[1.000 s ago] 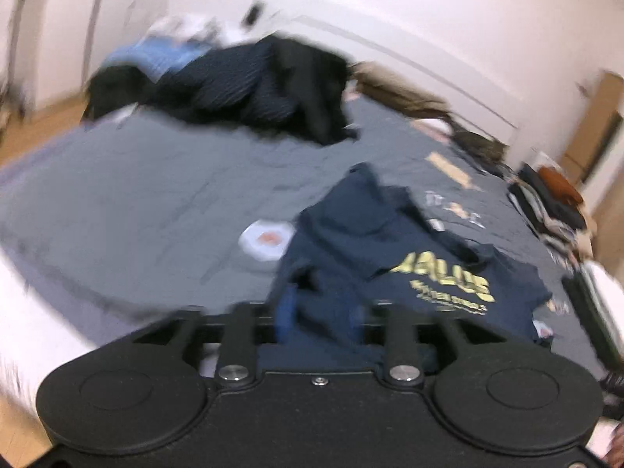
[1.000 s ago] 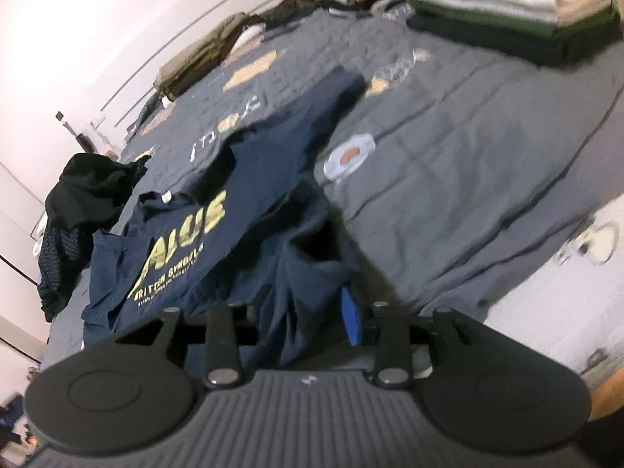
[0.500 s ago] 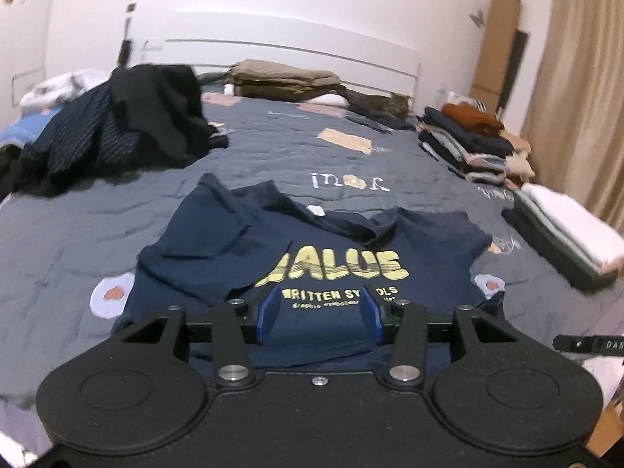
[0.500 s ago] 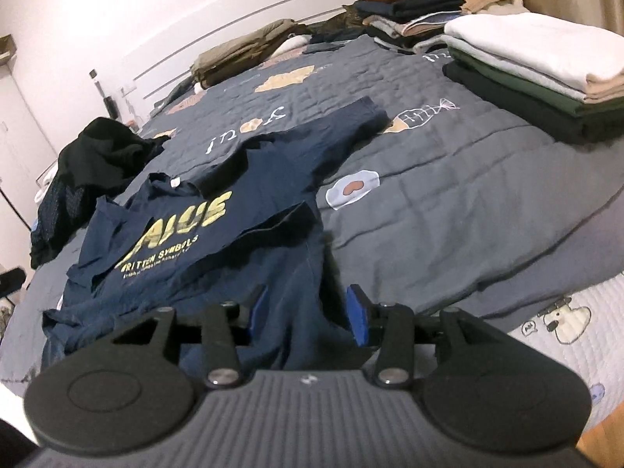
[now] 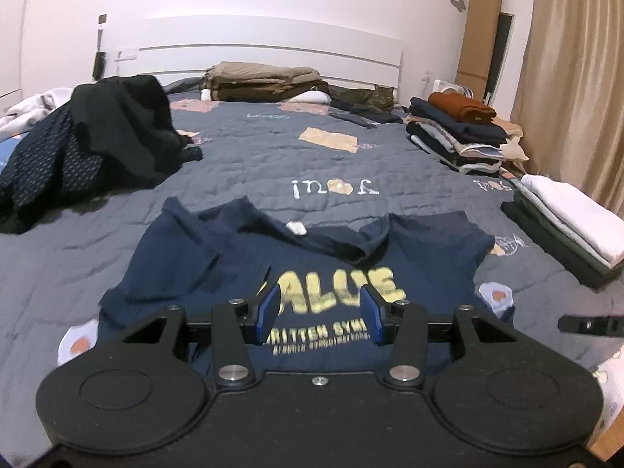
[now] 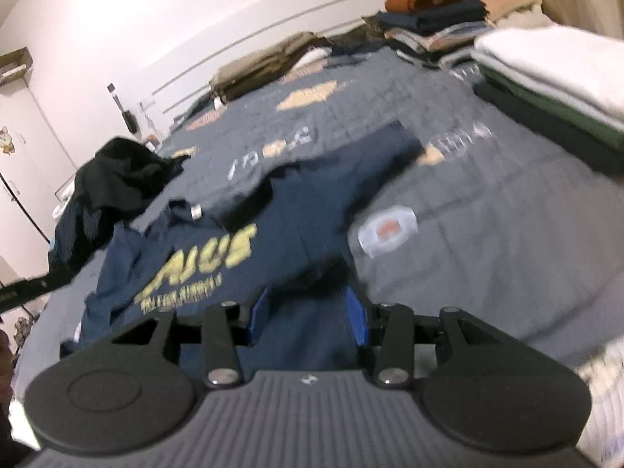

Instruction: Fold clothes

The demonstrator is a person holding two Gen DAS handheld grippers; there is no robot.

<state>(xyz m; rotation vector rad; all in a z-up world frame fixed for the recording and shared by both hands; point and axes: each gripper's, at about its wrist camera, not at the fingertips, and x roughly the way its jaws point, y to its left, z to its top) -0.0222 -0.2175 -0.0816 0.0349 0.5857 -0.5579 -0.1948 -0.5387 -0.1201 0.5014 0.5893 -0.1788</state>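
Observation:
A navy T-shirt (image 5: pixel 429 257) with yellow lettering lies face up and partly spread on the grey quilt (image 5: pixel 273 156), its collar and left sleeve still rumpled. My left gripper (image 5: pixel 319 314) hovers over the shirt's lower middle, blue pads (image 5: pixel 269 312) apart with nothing pinched. In the right wrist view the shirt (image 6: pixel 304 210) runs up and away from my right gripper (image 6: pixel 308 312). Its jaws stand apart over the lower right hem, cloth lying in the gap, pads not pressing. Each gripper's black tip shows in the other's view: right gripper (image 5: pixel 589 325), left gripper (image 6: pixel 35 286).
A heap of dark unfolded clothes (image 5: pixel 97 144) sits at the left of the bed. Folded stacks line the right edge: mixed colours (image 5: pixel 460 132), and white on green (image 5: pixel 565 226). Khaki folded items (image 5: pixel 265 82) and a cat (image 5: pixel 370 97) lie by the headboard.
The left view has swung round from the side to face the shirt squarely, and the shirt lies flatter. The right gripper's pads have spread a little and its view has rolled and lifted.

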